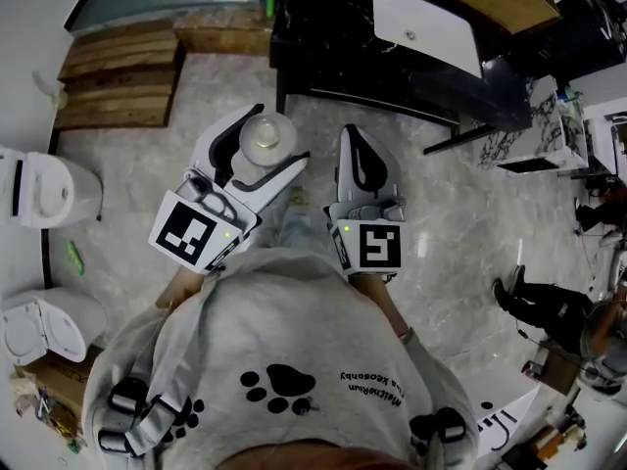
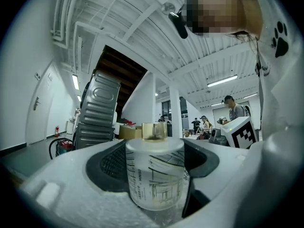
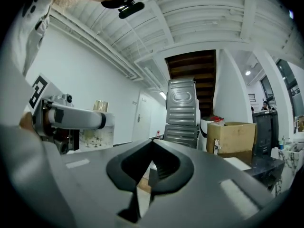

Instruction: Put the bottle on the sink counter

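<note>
Bottle [image 1: 266,135] clamped in left gripper [image 1: 272,147], carried above floor, near person. Right gripper [image 1: 359,145] jaws together, empty. Sink counter [image 1: 323,52] far ahead, well apart: approach and placing not yet done.

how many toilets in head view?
2, both at the left edge: one toilet near the wooden platform, the other nearer the person. Others may be out of frame.
</note>
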The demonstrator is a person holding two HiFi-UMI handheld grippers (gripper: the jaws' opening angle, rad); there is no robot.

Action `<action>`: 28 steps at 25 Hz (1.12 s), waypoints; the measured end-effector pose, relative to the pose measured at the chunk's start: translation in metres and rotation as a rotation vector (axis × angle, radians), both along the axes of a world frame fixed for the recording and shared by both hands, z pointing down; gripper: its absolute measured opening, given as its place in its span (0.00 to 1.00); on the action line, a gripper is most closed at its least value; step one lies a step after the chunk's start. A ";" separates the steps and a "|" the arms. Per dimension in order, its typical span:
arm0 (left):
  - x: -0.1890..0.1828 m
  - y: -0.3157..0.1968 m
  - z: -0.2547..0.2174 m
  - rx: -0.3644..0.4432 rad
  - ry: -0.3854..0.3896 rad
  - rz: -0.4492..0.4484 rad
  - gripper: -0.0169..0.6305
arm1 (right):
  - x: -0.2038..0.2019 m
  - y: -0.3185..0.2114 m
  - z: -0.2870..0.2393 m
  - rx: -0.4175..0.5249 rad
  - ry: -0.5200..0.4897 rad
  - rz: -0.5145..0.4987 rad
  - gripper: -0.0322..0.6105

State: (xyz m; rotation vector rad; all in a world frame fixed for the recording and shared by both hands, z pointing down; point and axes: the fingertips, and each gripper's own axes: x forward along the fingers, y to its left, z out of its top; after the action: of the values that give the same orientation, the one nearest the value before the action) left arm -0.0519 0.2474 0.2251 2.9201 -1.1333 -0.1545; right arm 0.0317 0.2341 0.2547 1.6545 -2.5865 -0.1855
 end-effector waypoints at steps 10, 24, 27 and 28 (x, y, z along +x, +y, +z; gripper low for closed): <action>0.034 -0.093 -0.005 0.006 0.003 -0.080 0.55 | 0.037 -0.101 -0.004 0.001 0.003 -0.074 0.05; 0.032 -0.141 -0.010 -0.005 -0.004 -0.196 0.55 | 0.048 -0.157 -0.007 0.013 -0.042 -0.174 0.05; 0.029 -0.148 -0.011 -0.004 -0.005 -0.204 0.55 | 0.047 -0.162 -0.007 0.017 -0.038 -0.178 0.05; 0.028 -0.151 -0.010 -0.004 -0.004 -0.205 0.55 | 0.048 -0.164 -0.007 0.018 -0.037 -0.176 0.05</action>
State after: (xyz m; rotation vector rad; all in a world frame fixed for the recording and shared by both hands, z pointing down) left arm -0.0242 0.0964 0.2146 2.7963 -1.4298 -0.1466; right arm 0.0795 0.0705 0.2473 1.4485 -2.7655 -0.1900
